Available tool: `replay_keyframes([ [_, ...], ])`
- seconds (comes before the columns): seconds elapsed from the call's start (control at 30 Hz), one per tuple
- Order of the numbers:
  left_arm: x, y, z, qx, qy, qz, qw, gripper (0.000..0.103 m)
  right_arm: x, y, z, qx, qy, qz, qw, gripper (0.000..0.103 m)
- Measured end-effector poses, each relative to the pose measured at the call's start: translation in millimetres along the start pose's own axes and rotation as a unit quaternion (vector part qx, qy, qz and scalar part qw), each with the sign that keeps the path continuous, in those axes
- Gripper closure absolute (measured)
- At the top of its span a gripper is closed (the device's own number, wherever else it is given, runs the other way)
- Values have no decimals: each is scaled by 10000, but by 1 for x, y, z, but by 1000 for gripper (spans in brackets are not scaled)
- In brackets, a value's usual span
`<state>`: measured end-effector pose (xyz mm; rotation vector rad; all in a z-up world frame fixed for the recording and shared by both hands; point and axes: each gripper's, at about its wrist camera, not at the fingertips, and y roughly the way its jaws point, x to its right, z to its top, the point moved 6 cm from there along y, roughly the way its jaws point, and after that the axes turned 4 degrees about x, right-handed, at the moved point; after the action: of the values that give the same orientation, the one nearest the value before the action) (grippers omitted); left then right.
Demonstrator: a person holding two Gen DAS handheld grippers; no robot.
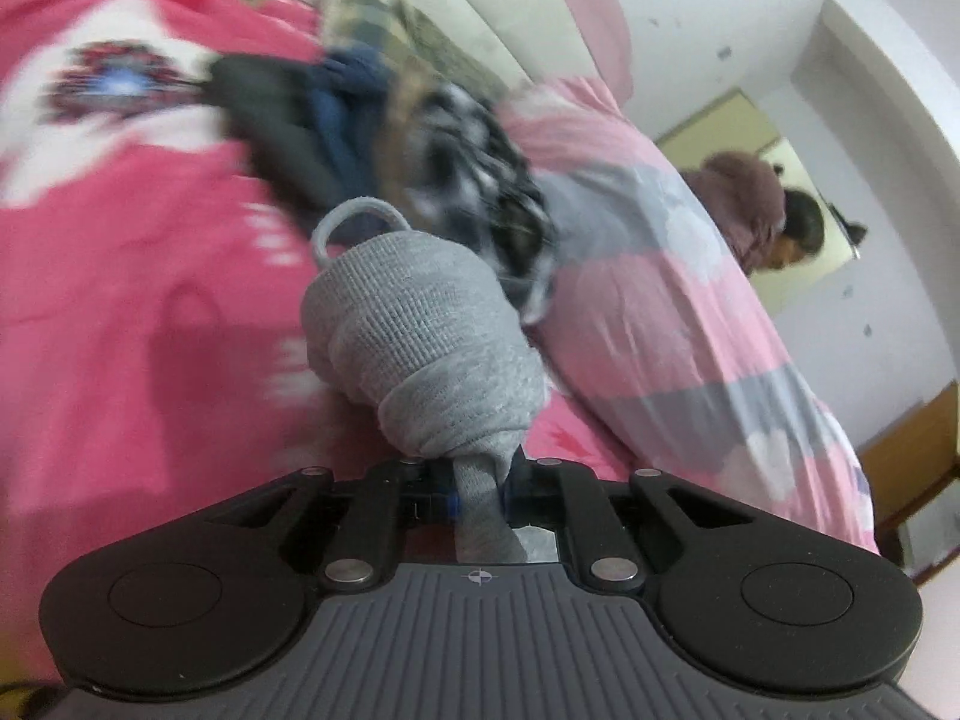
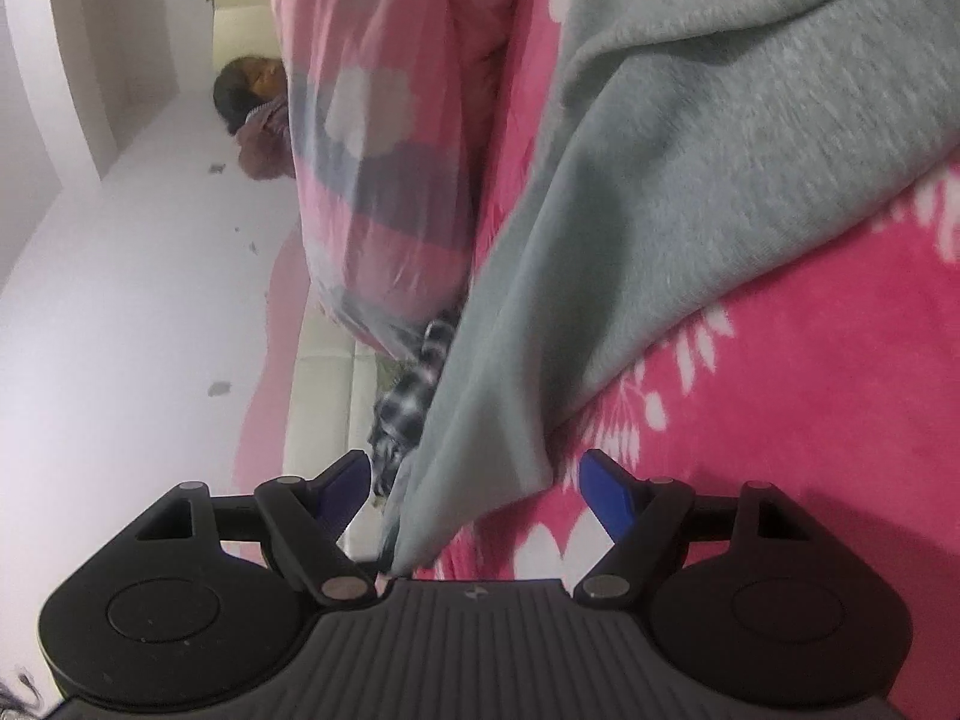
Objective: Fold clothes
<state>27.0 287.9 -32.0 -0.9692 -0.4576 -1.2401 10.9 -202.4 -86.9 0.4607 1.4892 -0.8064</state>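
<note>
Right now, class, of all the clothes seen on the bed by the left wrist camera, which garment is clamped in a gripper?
The grey knit garment, bunched up and pinched by the shut left gripper. The dark, navy and checked clothes lie untouched in a pile behind it.

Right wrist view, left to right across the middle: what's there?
White wall → pink and grey striped quilt → grey garment → pink floral blanket.

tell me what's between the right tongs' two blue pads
A fold of the grey garment hangs between the open right tongs, touching neither blue pad; shown in the right wrist view.
</note>
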Motion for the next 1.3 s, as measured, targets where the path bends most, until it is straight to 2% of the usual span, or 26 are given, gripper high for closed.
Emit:
replay_keyframes([
  [0.07,-23,-17,-4,5,14,112,9999,93,-4,-3,-1,-69,-156,-103,9998,24],
  [0.17,-57,-18,-24,-421,152,172,9989,92,-12,-4,-3,-187,-506,-292,9981,24],
  [0.27,-83,-13,-31,-652,-227,-190,9974,84,-28,7,-5,-392,-1058,-543,9921,23],
  [0.33,-89,-12,-29,-708,-383,-450,9957,79,-46,20,-8,-568,-1524,-716,9841,23],
  [0.43,-89,-10,-26,-801,-338,-703,9937,73,-93,55,-20,-938,-2493,-665,9616,23],
  [0.5,-89,-8,-25,-839,-311,-834,9925,70,-128,87,-33,-1209,-3269,-592,9354,23],
  [0.6,-93,-9,-27,-808,-341,-1018,9909,68,-165,146,-51,-1559,-4390,-531,8833,23],
  [0.67,-94,-10,-29,-745,-232,-1121,9906,67,-177,199,-69,-2036,-4892,-380,8472,24],
  [0.83,-93,-12,-32,-570,248,-1334,9891,66,-167,331,-119,-2980,-5674,-327,7670,23],
  [0.93,-96,-10,-32,-515,323,-1512,9866,65,-139,387,-142,-3558,-5811,-548,7299,23],
  [1.07,-104,-5,-31,-452,119,-1776,9830,65,-107,432,-156,-3990,-5911,-927,6949,23],
  [1.13,-107,-4,-31,-381,43,-1843,9821,65,-105,429,-162,-4183,-5842,-771,6913,24],
  [1.17,-108,-3,-30,-342,15,-1870,9818,69,-107,424,-168,-4276,-5917,-616,6806,33],
  [1.2,-108,-3,-30,-302,8,-1868,9819,78,-109,420,-172,-4268,-6047,-550,6702,46],
  [1.23,-107,-3,-29,-266,42,-1866,9821,82,-110,418,-176,-4204,-6186,-537,6616,57],
  [1.27,-105,-4,-28,-223,142,-1898,9815,87,-112,415,-180,-4080,-6335,-536,6553,81],
  [1.3,-99,-7,-26,-122,338,-1940,9803,88,-114,412,-183,-3973,-6413,-480,6547,93],
])
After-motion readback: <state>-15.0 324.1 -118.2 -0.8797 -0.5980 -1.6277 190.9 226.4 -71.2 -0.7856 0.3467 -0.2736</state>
